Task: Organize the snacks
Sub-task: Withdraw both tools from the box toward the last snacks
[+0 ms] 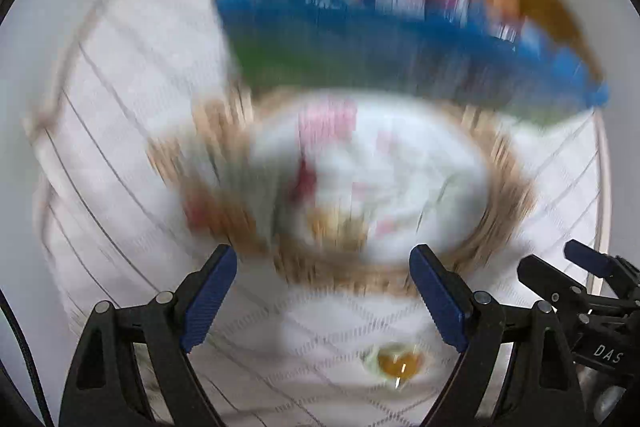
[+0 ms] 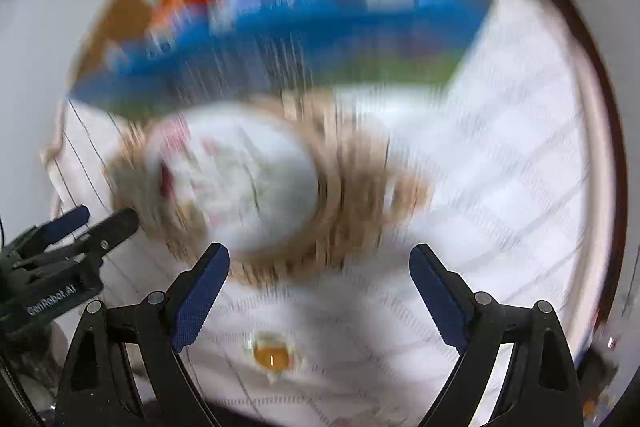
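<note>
Round table point(image 1: 606, 187) under a white checked cloth point(image 1: 132, 131), pale wall point(image 2: 36, 39) behind, all motion-blurred.

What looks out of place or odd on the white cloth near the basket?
One small amber-coloured item lies alone on the white cloth, apart from the woven basket and the snack box. It may be a stray wrapped sweet; blur hides details. Both grippers, left and right, are open and empty.

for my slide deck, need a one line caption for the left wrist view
Motion-blurred view: open left gripper above a woven basket on a white tablecloth.
</note>
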`<control>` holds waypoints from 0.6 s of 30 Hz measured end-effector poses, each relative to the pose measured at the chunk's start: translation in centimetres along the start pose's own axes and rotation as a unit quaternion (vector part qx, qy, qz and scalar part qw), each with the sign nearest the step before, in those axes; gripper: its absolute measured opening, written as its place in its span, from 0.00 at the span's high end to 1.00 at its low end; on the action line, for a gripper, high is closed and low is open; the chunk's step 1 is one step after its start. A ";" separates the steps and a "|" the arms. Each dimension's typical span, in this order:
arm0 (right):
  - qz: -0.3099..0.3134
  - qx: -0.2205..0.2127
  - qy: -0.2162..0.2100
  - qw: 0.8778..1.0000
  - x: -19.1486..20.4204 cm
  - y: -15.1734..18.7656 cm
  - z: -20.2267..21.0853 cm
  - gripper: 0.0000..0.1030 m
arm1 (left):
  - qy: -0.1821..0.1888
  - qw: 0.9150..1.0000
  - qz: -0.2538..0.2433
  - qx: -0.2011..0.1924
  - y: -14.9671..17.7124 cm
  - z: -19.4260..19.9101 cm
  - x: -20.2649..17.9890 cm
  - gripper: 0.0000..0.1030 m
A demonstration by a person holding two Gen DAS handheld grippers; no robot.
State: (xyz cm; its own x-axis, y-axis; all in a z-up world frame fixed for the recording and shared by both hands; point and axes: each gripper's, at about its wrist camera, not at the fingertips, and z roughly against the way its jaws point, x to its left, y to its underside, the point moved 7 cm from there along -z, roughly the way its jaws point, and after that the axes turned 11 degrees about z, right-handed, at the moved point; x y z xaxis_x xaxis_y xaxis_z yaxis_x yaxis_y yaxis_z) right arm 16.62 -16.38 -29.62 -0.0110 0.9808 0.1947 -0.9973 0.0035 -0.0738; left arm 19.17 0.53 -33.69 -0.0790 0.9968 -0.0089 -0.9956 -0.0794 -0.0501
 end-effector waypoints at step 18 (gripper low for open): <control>-0.009 0.184 -0.114 0.976 5.7 10.2 -11.7 0.31 | -0.061 0.986 -0.022 0.156 8.5 -8.8 3.1 0.14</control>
State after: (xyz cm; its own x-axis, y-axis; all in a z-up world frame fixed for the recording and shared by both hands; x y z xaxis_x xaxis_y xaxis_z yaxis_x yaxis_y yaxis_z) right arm 7.26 -8.50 -40.76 0.0330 0.9118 0.4093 -0.9555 -0.0913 0.2803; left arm 10.89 2.90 -42.91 -0.0229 0.9939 0.1078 -0.9639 -0.0506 0.2614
